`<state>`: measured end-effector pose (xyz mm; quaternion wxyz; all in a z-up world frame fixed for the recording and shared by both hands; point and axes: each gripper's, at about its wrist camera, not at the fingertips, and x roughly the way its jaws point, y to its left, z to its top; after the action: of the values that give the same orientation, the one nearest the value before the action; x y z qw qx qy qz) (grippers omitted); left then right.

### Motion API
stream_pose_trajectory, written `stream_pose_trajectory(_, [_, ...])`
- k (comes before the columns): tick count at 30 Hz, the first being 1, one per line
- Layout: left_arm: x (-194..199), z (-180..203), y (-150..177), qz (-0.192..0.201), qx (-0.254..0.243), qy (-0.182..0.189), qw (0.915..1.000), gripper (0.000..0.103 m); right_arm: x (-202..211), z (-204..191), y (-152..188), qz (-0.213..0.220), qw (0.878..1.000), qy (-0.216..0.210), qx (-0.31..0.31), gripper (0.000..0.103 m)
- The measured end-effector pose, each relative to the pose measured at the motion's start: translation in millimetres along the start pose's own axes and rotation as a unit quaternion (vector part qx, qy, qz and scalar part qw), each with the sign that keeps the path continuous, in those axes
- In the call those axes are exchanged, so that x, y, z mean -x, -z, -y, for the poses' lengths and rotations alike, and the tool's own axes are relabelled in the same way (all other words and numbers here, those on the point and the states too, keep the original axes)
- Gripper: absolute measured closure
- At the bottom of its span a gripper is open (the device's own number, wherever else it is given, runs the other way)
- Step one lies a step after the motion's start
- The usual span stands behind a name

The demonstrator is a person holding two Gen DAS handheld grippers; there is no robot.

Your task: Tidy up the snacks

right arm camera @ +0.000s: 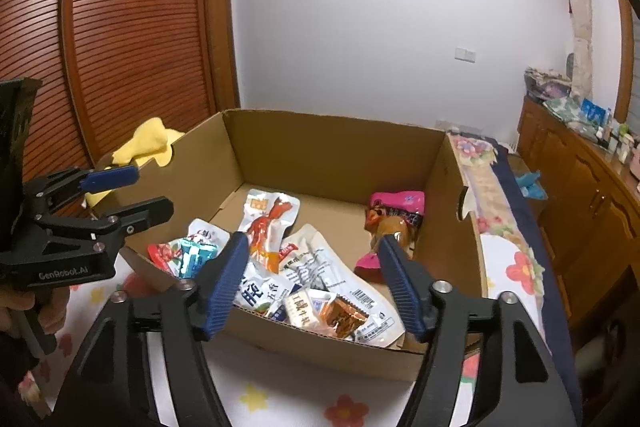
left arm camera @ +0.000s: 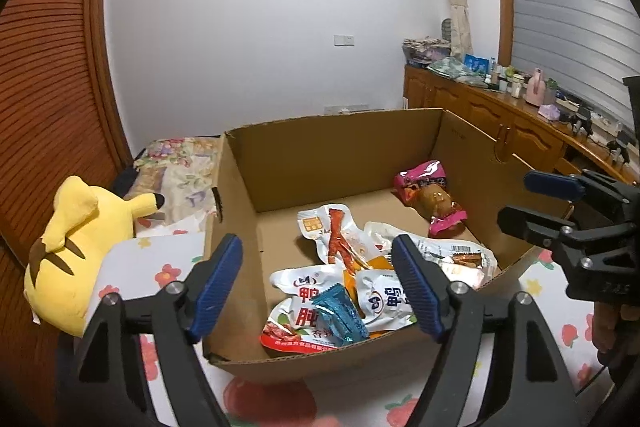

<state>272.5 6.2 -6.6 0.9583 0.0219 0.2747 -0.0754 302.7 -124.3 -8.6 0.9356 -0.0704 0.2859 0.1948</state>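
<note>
Yellow plush (left arm camera: 76,251) left of the cardboard box (left arm camera: 320,155). Left gripper (left arm camera: 320,279) over box's near edge, jaws wide, empty. Snack packets (left arm camera: 340,291) piled inside box. Right gripper (right arm camera: 310,279) likewise, jaws wide, gripping nothing.

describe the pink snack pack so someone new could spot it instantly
Find the open cardboard box on the flowered cloth. Most packets are heaped at its near side; the pink pack lies alone by the far right corner. It is the only pink wrapper, with a brown piece of food showing through.
</note>
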Motion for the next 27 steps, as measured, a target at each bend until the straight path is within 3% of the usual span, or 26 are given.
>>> stream_pose_trajectory(4, [6,-1,0,0.010,0.009,-0.004,0.9999,0.017,4,1,-1,0.011,1.000,0.005,-0.005,0.015])
stream_pose_trajectory(10, [14,-1,0,0.027,0.019,-0.004,0.9994,0.004,9,3,-2,0.025,0.999,0.017,-0.017,0.008])
stream_pose_trajectory(12, [15,-1,1,0.029,0.020,-0.011,0.9993,0.002,10,4,-2,0.028,0.999,0.021,-0.021,0.001])
stream_pose_trajectory(20, [21,-1,2,0.039,0.027,-0.042,0.9980,0.000,15,4,-1,0.034,0.999,0.032,-0.024,0.000])
stream_pose_trajectory(27, [40,4,5,0.054,0.025,-0.036,0.9976,0.000,24,0,1,0.038,0.998,0.037,-0.021,0.000])
